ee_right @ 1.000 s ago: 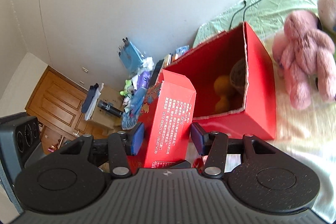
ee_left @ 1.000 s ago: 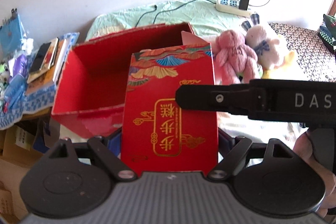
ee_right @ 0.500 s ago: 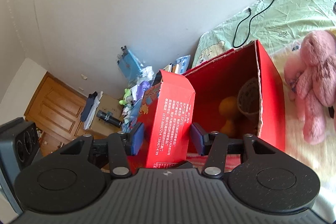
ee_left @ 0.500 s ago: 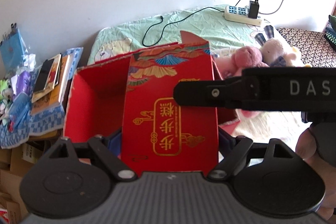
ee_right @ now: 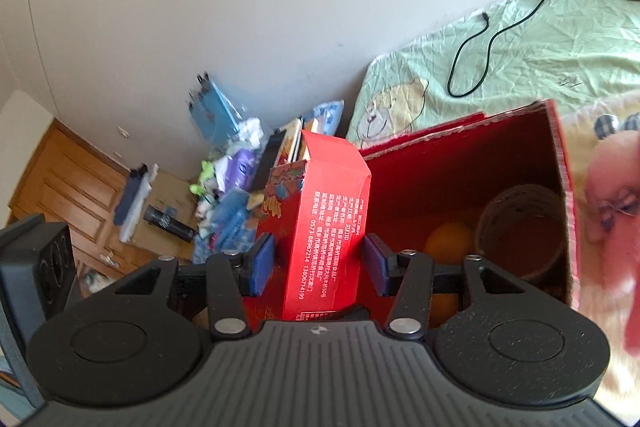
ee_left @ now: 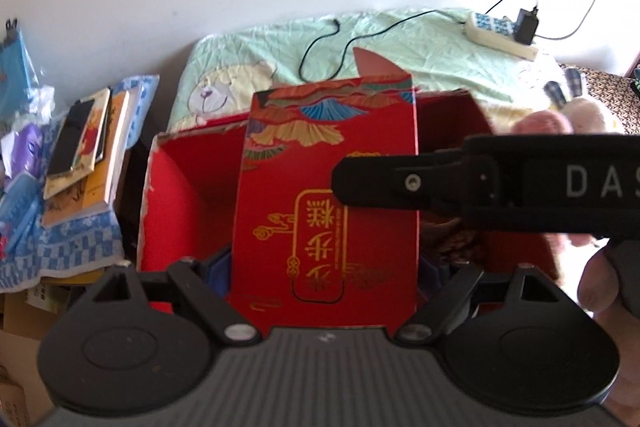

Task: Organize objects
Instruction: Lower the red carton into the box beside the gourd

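Both grippers were seen at one carton: the left gripper point(ee_left: 324, 267) was clamped across the wide printed face of the red gift box point(ee_left: 326, 211), while the right gripper point(ee_right: 318, 263) straddled its narrow text-covered side with a slight gap visible at each blue pad, so its jaws were judged parted or only loosely touching. Behind and beneath the held carton, the large open red box point(ee_right: 556, 163) was seen resting on the green bedsheet point(ee_left: 400, 39), and the carton was held upright at its near rim, not yet lowered inside. Within the big box a brown cup-like container point(ee_right: 520, 231) and an orange fruit point(ee_right: 448, 241) were already stowed. The task was therefore judged partly done. A pink plush toy point(ee_right: 608, 187) was left lying outside on the bed, beside the box wall, and the carton itself remained to be set down.
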The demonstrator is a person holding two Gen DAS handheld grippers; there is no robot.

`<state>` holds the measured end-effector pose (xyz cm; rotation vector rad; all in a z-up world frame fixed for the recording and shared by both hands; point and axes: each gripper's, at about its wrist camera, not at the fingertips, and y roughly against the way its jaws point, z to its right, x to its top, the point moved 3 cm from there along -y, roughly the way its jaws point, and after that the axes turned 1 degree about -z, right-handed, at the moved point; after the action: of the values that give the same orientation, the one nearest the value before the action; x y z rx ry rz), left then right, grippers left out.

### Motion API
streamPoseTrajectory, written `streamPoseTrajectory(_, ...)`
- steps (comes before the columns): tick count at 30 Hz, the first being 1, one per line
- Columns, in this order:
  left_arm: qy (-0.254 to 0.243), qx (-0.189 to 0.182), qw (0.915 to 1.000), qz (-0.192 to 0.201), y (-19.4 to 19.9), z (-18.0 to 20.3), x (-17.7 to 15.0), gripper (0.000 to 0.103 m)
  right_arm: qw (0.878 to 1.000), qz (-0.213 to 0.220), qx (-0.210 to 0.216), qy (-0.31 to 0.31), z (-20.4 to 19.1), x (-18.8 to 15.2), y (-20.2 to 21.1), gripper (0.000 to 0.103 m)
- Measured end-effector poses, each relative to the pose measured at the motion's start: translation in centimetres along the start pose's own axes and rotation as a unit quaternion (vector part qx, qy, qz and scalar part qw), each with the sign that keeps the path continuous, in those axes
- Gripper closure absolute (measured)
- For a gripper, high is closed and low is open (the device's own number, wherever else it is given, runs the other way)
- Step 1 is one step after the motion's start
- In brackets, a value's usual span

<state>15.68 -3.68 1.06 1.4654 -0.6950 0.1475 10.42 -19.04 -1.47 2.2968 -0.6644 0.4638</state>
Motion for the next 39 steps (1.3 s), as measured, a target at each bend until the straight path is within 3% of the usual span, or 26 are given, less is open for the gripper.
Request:
streamPoseTrajectory(9, 0.016, -0.003, 0.9989, -0.043, -4.8, -3.5, -0.5, 0.018, 0.997, -0.072, -0.013, -0.029, 1.3, 0.5, -5.8, 0.051)
streamPoseTrajectory(15, 0.008, 0.006, 0.9968, -0.08, -6.9, -4.0, -0.6, 0.017, 0.991, -0.105, -0.017, -0.081, 3.0, 0.3, -8.3, 0.051)
streamPoseTrajectory(20, -0.008, 0.006, 0.995, -0.099, -7.9, -3.9, -0.4, 0.017, 0.988, -0.107, -0.025, -0.107, 3.6, 0.0, -8.2, 0.051)
streamPoseTrajectory(26, -0.02, -0.002, 0.9922, -0.123, -9.5, -3.3, -0.2, 0.015, 0.988, -0.107, -0.076, -0.083, 3.2, -0.2, -8.3, 0.051)
streamPoseTrajectory(31, -0.012, -0.021, 0.9914, -0.129, -9.4, -3.5, -0.3, 0.016, 0.985, -0.111, -0.084, -0.101, 4.0, -0.2, -8.5, 0.051)
streamPoseTrajectory(39, 0.02, -0.043, 0.9892, -0.139, -9.5, -4.1, -0.7, 0.015, 0.986, -0.109, -0.103, -0.078, 3.9, -0.2, -8.7, 0.051)
